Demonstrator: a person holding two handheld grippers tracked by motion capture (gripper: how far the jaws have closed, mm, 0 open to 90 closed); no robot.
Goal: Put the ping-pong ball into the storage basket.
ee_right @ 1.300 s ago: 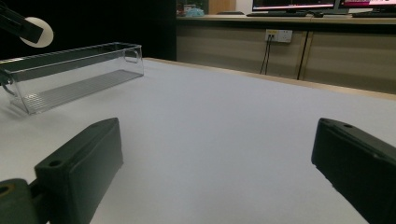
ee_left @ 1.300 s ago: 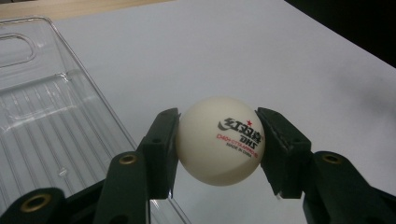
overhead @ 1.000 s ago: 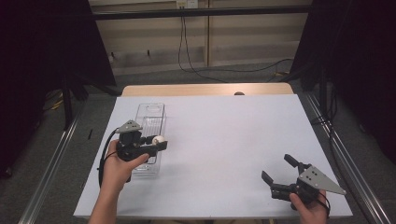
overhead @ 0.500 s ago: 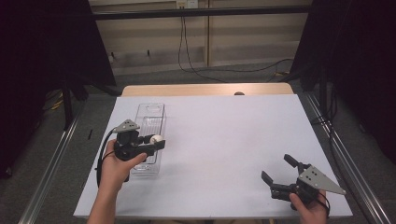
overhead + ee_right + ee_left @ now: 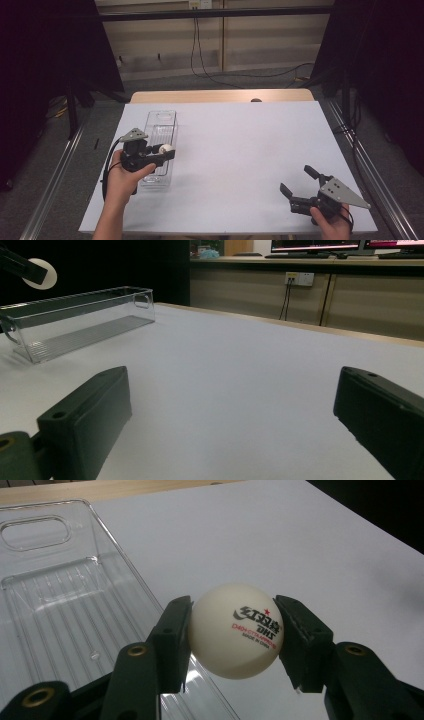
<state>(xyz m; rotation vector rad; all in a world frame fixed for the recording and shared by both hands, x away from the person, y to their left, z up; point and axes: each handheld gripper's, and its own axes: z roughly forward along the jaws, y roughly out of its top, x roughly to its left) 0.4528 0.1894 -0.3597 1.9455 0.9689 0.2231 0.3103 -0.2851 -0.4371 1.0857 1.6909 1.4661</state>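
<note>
The left gripper (image 5: 232,630) squeezed the white ball (image 5: 235,630) over the clear tray's (image 5: 161,129) edge — light, smooth, likely slippery. The right gripper (image 5: 301,183) stayed wide open — far from the tray.

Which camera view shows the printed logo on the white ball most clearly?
The left gripper view: the ball sits close between the jaws, with black and red print readable. In the high view the ball is a small white dot. In the right gripper view the ball is far off, partly hidden.
</note>
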